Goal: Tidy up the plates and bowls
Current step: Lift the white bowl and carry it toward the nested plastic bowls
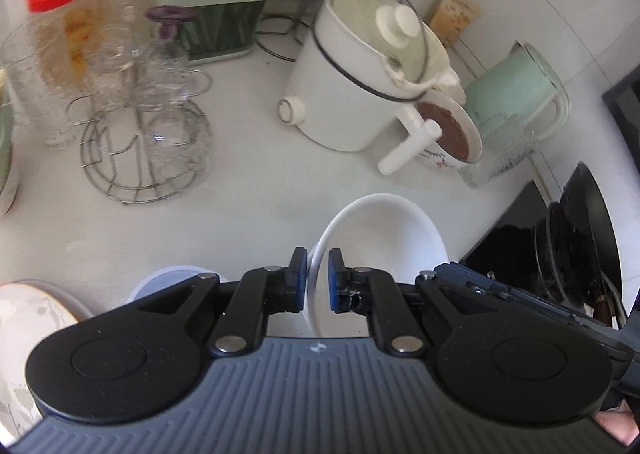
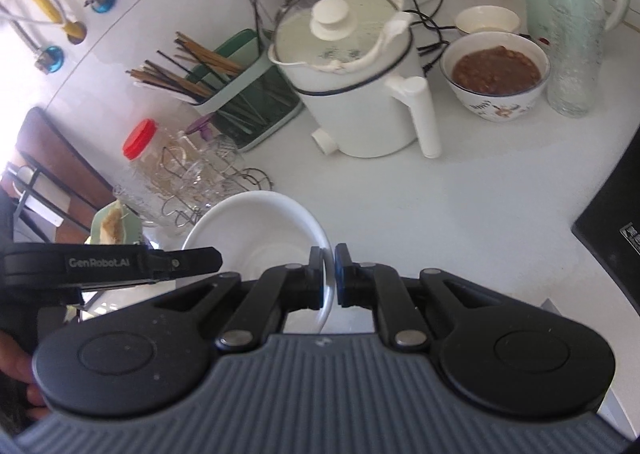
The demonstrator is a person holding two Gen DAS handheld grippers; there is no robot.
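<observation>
bowl: one white bowl [image 1: 384,230], empty, in the air over the desk [image 1: 248,198], pinched at opposite sides of its rim by both grippers.
left gripper [image 1: 318,280]: fingers closed on the bowl's rim, one pad inside and one outside the wall; the thin rim leaves only a narrow gap between them.
right gripper [image 2: 329,274]: fingers likewise clamped on the rim at the other side; the left gripper's arm reaches in from the left of this view.
why two grips: a judgement; a wide bowl taken by its rim tips easily, so a hold on each side keeps it level while it is carried.
stack: at the lower left of the left view lie a patterned plate [image 1: 28,318] and a pale round dish [image 1: 168,282], probably where the bowl belongs; both are half hidden by the gripper, so I cannot count what is under them.
food bowl: one patterned bowl [image 2: 496,74] of brown food beside the pot, with one small white bowl [image 2: 486,20] behind it; full, so best left alone.
pot: one white lidded pot [image 2: 352,82], handle toward the food bowl.
jug: one pale green jug [image 1: 516,90], with one ribbed glass [image 2: 574,54] just before it.
rack: one wire rack [image 1: 144,142] of clear glasses, count unclear through the blur.
jar: one red-lidded jar [image 1: 60,38] beside the rack.
holder: one green holder [image 2: 244,94] of chopsticks.
</observation>
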